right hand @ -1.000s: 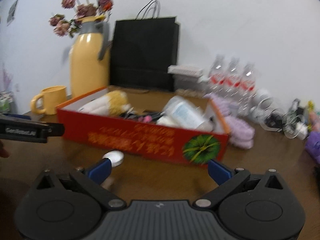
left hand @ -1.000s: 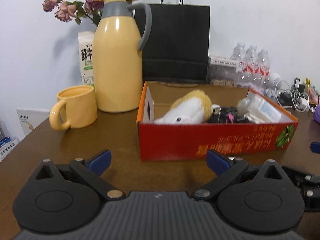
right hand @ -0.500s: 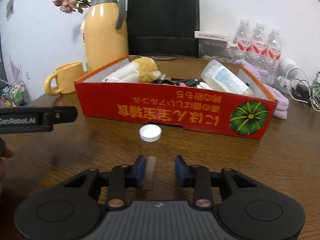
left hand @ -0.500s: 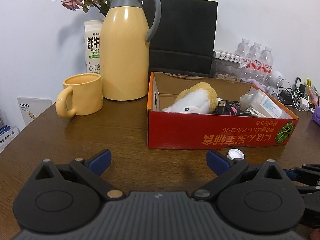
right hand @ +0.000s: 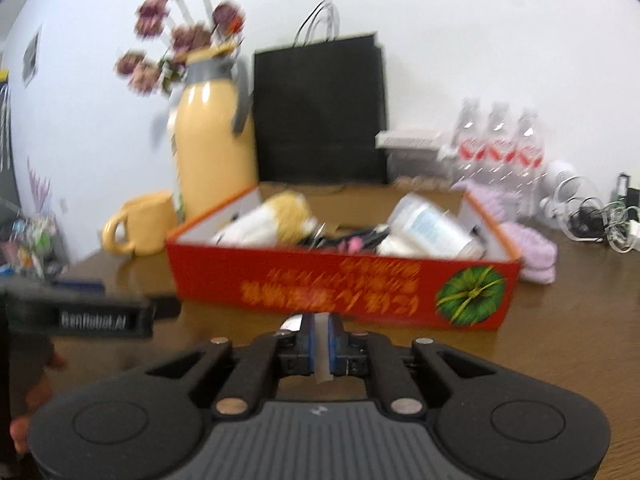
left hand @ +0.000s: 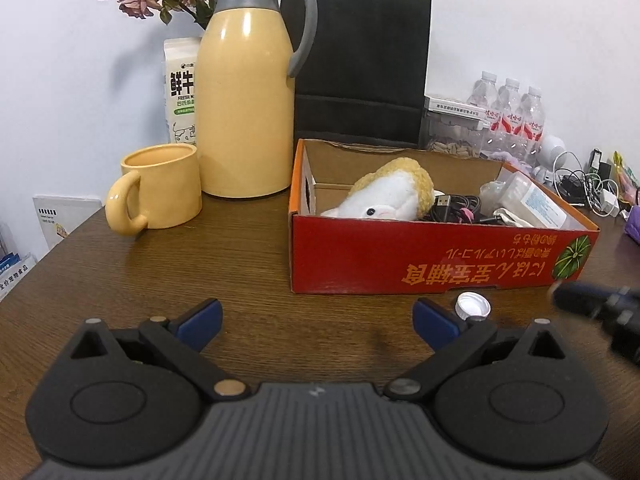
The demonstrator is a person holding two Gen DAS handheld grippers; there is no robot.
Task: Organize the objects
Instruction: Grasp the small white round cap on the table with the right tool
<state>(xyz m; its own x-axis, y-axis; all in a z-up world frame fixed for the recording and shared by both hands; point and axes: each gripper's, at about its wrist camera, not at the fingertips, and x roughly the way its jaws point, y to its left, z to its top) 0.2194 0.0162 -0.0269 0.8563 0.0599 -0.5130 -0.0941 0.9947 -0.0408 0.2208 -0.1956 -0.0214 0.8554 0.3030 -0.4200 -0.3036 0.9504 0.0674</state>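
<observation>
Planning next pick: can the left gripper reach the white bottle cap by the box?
Probably yes: the cap lies on bare table just off the left gripper's right fingertip, jaws open, nothing between; a small shift right should centre it.

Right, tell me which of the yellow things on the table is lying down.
The plush toy inside the red box. It lies on its side, while the yellow mug and the tall yellow jug both stand upright.
</observation>
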